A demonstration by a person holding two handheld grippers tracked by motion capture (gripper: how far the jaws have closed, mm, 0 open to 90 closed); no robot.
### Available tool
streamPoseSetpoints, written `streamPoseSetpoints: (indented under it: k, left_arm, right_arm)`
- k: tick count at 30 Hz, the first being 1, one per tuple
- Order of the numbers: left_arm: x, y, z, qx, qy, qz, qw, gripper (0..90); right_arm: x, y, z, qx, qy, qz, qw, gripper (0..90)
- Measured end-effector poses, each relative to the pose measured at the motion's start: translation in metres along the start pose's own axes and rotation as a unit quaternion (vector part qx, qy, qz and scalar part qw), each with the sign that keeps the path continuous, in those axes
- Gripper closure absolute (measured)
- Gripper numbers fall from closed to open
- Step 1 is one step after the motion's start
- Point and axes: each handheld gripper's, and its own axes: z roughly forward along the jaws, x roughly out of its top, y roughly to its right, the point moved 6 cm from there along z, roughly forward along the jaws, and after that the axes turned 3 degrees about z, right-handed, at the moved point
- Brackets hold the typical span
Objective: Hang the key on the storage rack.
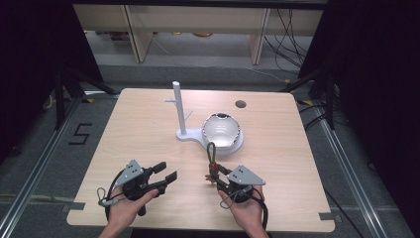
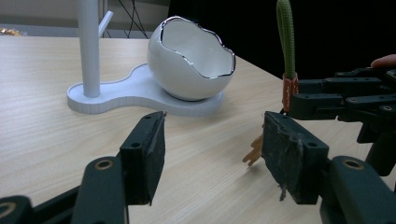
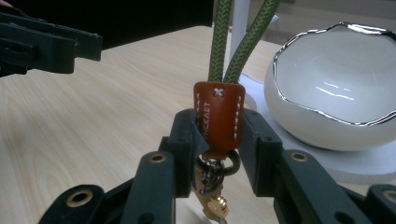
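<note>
A keychain, made of a green cord loop (image 1: 212, 153), a brown leather tab (image 3: 218, 112) and brass keys (image 3: 212, 201), stands upright in my right gripper (image 1: 216, 174). Its jaws are shut on the tab, the loop pointing up and the keys hanging below. My left gripper (image 1: 166, 172) hovers to the left of it, open, with nothing between its jaws (image 2: 215, 140). Behind both is a white stand with an upright pole (image 1: 179, 106) and side pegs. A white egg-shaped bowl (image 1: 221, 130) with a silver rim rests on the stand's base (image 2: 116, 95).
A round cable hole (image 1: 240, 104) sits near the table's far right edge. Bare wood (image 1: 138, 134) spreads to the left of the stand. Beyond the table are pale shelving legs and dark frames on either side.
</note>
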Motion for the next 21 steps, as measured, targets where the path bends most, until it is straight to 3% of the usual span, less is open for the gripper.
streamPoseSetpoints:
  k: [6,7,11,13,16,21]
  left_arm:
    - [0.007,0.002,0.002,-0.003,-0.001,0.007,1.0000,39.8]
    - [0.009,0.003,0.003,-0.005,0.001,0.009,0.9999,39.9]
    - [0.017,0.007,0.006,-0.011,0.005,0.017,0.9998,41.1]
    - [0.019,0.008,0.008,-0.017,0.009,0.017,0.9997,41.4]
    - [0.023,0.011,0.010,-0.016,0.002,0.024,0.9996,42.7]
    - [0.030,0.019,0.018,-0.034,0.000,0.026,0.9991,45.1]
  right_arm:
    - [0.003,0.000,0.001,0.001,0.016,-0.010,0.9998,68.5]
    - [0.003,-0.002,0.001,0.006,0.016,0.004,0.9998,68.5]
    - [0.005,-0.001,0.001,-0.006,0.020,-0.006,0.9998,68.5]
    - [0.005,-0.003,0.000,-0.004,0.017,0.005,0.9998,68.5]
    - [0.006,-0.004,0.001,0.002,0.022,0.002,0.9998,68.5]
    - [0.009,-0.006,0.002,-0.001,0.020,-0.005,0.9998,68.5]
